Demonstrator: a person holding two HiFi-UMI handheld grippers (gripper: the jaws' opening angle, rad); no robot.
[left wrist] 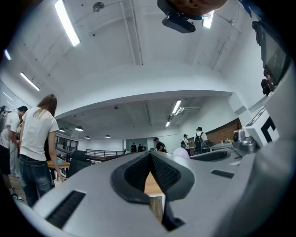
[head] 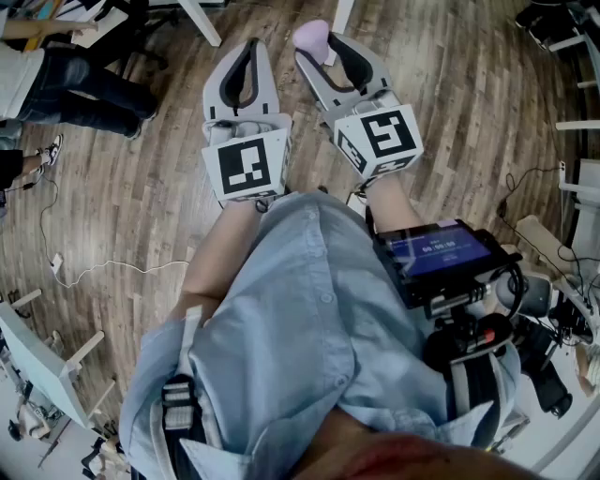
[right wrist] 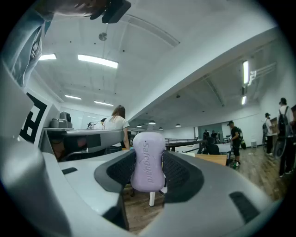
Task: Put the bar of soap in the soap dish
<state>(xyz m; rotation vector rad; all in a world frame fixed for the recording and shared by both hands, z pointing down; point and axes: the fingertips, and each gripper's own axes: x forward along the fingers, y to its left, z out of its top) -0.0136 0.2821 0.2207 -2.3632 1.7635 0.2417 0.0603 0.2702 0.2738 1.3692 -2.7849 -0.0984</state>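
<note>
A lilac bar of soap (right wrist: 148,163) stands upright between the dark pads of my right gripper (right wrist: 148,173), which is shut on it. In the head view the soap (head: 310,35) pokes out at the tip of the right gripper (head: 324,45), held level above the wooden floor. My left gripper (head: 251,47) is just to its left. In the left gripper view the left gripper (left wrist: 150,157) has its jaws meeting at the tips with nothing between them. No soap dish shows in any view.
Wooden floor (head: 141,206) lies below, with a white cable (head: 103,272) on it and white table legs (head: 199,21) ahead. A person in jeans (head: 66,80) stands at the upper left. Desks and gear (head: 553,309) crowd the right. Several people stand farther off (right wrist: 233,134).
</note>
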